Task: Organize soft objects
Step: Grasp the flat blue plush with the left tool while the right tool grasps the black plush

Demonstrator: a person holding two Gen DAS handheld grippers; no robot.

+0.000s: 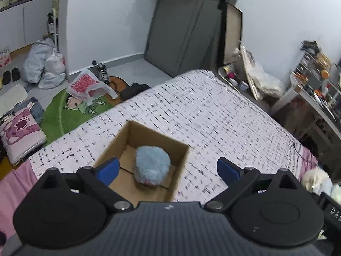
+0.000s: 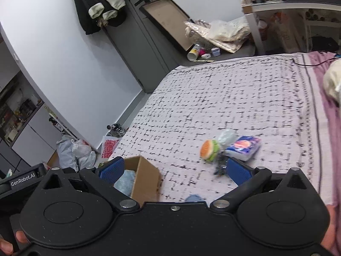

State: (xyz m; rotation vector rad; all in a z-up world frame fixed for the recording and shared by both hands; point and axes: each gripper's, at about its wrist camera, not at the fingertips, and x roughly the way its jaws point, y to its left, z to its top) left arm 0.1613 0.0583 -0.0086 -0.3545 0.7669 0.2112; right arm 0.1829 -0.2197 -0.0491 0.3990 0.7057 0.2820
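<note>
From the left wrist view, the left gripper [image 1: 168, 168] hangs above the bed [image 1: 213, 111] with its blue pads spread wide and nothing between them. Just below and ahead of it, in the lower middle of the frame, sits an open cardboard box [image 1: 183, 160], and inside lies a fluffy blue plush [image 1: 152, 166], resting on the box floor toward the near side. The left pad shows over the box's near-left edge, the right pad over bare bedspread to the right of the box. So this hand is right over the container, and no loose item lies in front of it here.

From the right wrist view, the right gripper [image 2: 174, 168] is likewise wide apart and empty. The box [image 2: 147, 177] shows at the lower left, partly behind the left pad, with the blue plush [image 2: 125, 180] peeking out. The things still out on the bed lie to the right of centre: a small burger toy [image 2: 210, 150], a pale crumpled soft piece [image 2: 228, 137] just behind it, and a blue-and-white packet [image 2: 244, 148] just beside both, on their right. They sit ahead of this gripper and nearer its right pad, well apart from the box. The picture is blurred, so their finer shape is hard to tell; the packet's long side seems to run across the frame.

I'd judge the right hand the nearer one for the next pick, reaching forward and slightly right, then carrying leftward to the box.
</note>
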